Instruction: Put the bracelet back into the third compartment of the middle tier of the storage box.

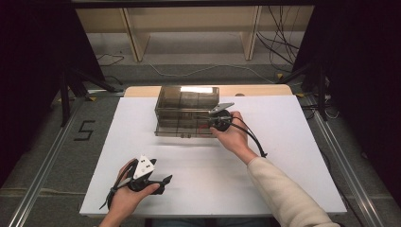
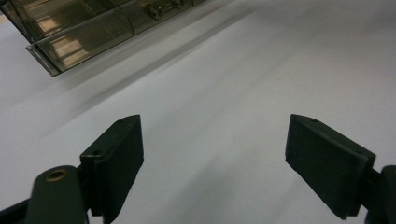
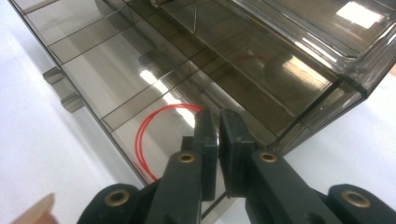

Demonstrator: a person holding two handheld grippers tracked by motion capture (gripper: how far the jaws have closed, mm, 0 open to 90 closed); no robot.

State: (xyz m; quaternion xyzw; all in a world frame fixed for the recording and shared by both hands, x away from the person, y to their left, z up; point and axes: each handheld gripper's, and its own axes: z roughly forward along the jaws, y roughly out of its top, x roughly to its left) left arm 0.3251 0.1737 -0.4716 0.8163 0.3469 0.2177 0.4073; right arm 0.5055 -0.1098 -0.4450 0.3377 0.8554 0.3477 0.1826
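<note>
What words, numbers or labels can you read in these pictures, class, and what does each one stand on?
"5": a dark figure marked on the grey floor, left of the white table.
Nothing readable appears on the smoky plastic organiser box or on either hand-held gripper.

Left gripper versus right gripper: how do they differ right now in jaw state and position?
The left gripper has its jaws spread wide over the bare white table, well short of the smoked plastic organizer box. The right gripper has its jaws nearly together, reaching into the box's open tray beside a thin red loop; whether it pinches the loop is unclear. The left sits near the person, the right farther out. Both are hand-held with black jaws.
</note>
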